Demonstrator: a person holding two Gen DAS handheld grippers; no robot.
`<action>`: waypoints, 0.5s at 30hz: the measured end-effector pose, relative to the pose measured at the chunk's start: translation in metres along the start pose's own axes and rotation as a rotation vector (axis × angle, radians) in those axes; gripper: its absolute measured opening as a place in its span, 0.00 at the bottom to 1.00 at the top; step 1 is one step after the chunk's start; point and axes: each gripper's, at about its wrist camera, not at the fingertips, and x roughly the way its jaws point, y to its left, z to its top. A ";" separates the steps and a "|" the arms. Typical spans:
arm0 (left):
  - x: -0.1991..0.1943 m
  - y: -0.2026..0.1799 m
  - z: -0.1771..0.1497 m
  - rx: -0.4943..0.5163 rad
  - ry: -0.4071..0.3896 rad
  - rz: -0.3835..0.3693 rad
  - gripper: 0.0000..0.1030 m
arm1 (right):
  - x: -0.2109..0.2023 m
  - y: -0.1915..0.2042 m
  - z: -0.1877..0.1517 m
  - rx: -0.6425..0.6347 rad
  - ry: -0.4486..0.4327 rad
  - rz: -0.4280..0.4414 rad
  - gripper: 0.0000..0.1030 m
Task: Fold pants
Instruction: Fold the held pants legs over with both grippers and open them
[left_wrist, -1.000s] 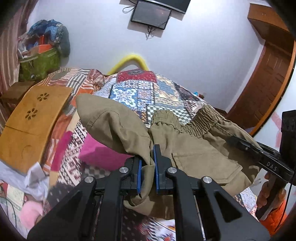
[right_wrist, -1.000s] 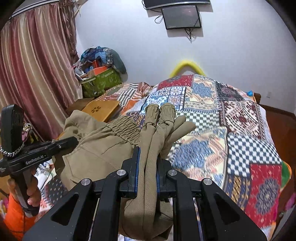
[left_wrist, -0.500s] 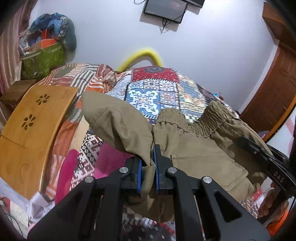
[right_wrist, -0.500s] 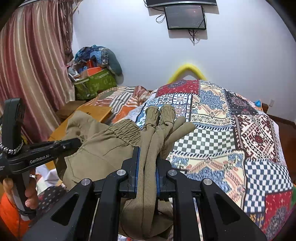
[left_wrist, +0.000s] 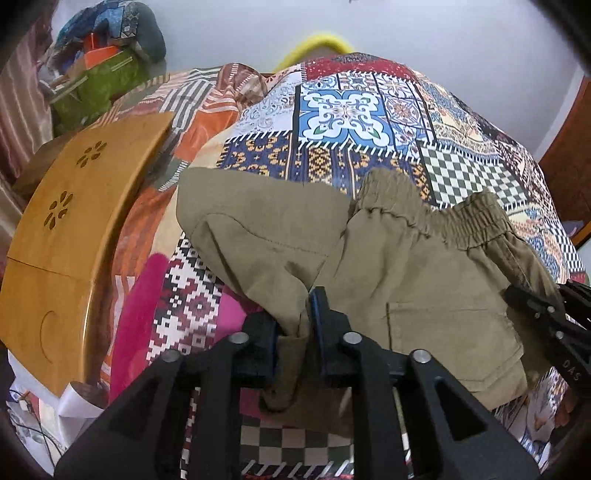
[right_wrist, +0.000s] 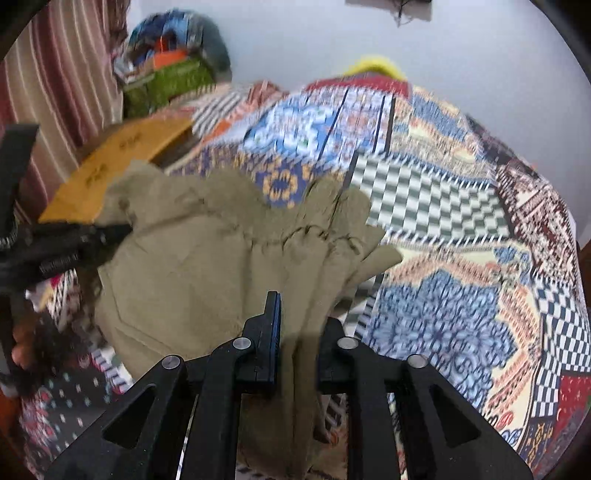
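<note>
From the left wrist view, the khaki pants (left_wrist: 417, 280) lie bunched on the patchwork quilt (left_wrist: 343, 110) of the bed, their elastic waistband (left_wrist: 469, 218) on the far side of the heap and a patch pocket facing up nearer the camera. The left tongs (left_wrist: 295, 325) stand over the near edge of the pants with a fold of the khaki cloth between the blue pads; the jaws have just been opening, and a narrow gap shows on the right pad's side, so the cloth sits between them rather than being pinched tight. Left of the pants a curved wooden lap tray (left_wrist: 74, 229) rests along the bed's edge, and beyond it a green bag (left_wrist: 99, 88) stuffed with clothes stands by the wall. At the right of the pants the other black tool (left_wrist: 546, 321) reaches into their side. From the right wrist view (badly blurred), the right tongs (right_wrist: 299, 332) straddle the gathered pant legs (right_wrist: 306, 295), which run up between the two fingers; these jaws too have just been opening, and the cloth hangs loosely between them, apart from the left pad. The rest of the pants spreads to the left toward the left tool (right_wrist: 70, 243), with a striped curtain (right_wrist: 62, 66) behind.
</note>
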 end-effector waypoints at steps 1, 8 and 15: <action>-0.001 0.000 -0.001 0.007 0.003 0.008 0.27 | 0.001 -0.001 -0.001 0.007 0.019 0.009 0.22; -0.032 0.020 -0.009 0.006 -0.010 0.029 0.62 | -0.020 -0.010 -0.007 -0.014 0.031 -0.005 0.35; -0.028 0.037 0.003 -0.094 -0.003 0.031 0.70 | -0.028 -0.008 0.006 0.011 -0.051 0.028 0.53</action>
